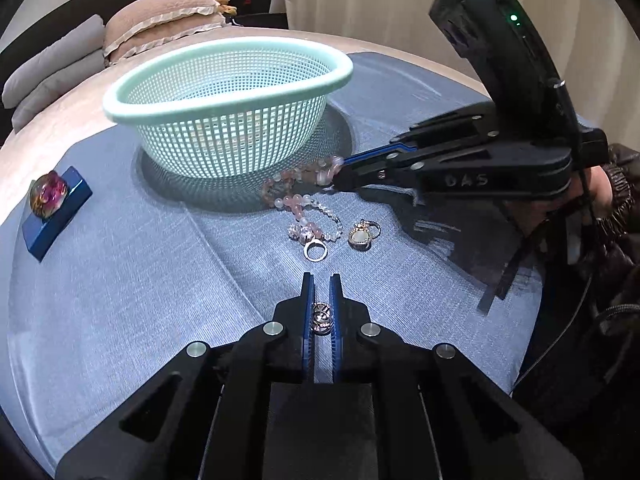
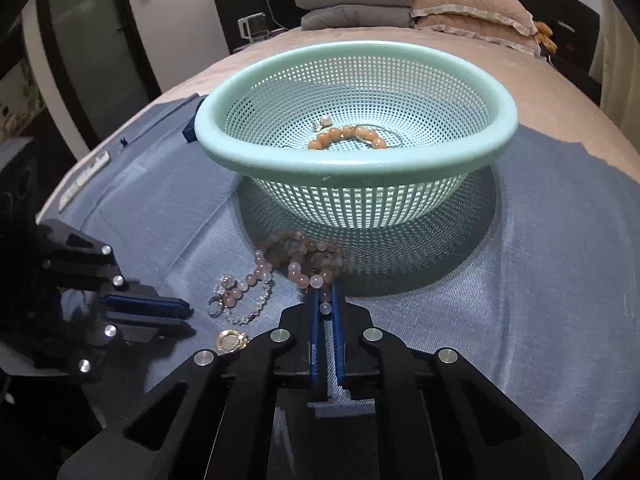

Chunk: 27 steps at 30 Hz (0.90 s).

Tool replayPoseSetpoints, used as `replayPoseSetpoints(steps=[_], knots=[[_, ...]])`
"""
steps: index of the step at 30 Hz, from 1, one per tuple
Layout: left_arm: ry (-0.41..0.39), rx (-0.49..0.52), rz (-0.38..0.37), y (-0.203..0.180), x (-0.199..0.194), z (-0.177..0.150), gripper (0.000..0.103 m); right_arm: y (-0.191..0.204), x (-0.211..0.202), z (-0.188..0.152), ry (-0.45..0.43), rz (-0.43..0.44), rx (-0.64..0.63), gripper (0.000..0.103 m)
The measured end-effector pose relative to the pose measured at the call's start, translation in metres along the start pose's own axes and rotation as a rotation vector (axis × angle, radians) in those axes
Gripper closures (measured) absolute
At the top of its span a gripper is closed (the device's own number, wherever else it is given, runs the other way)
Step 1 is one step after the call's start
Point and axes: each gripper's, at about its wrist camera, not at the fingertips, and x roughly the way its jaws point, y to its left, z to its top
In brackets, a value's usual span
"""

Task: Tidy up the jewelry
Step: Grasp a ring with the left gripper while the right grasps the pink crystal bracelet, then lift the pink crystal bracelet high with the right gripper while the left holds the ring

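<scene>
Both grippers clamped on jewelry in front of the mint mesh basket.

Left gripper: jaws nearly closed, pinching a silver ring, well in front of the basket. Right gripper: jaws nearly closed on beads of the pink bead bracelet, which lies on the blue cloth at the basket's foot. Inside the basket: an orange bead bracelet. A gold pendant and a second ring lie near the pink bracelet.
</scene>
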Motion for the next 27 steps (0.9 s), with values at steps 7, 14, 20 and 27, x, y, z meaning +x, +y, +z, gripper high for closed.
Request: replayPoseSetpoints(steps=[7, 14, 20, 27], knots=[[0.000, -0.003, 0.007, -0.002, -0.011, -0.001, 0.101, -0.004, -0.027, -0.006, -0.066, 0.121, 0.129, 0.097], [-0.068, -0.010, -0.021, 0.001, -0.039, 0.011, 0.102, 0.002, -0.069, 0.014, -0.164, 0.258, 0.165, 0.097], [-0.116, 0.028, 0.006, 0.007, -0.058, 0.034, 0.102, 0.015, -0.105, 0.040, -0.250, 0.294, 0.115, 0.097], [-0.142, 0.076, 0.014, 0.017, -0.073, 0.054, 0.102, 0.027, -0.161, 0.068, -0.358, 0.295, 0.034, 0.097]])
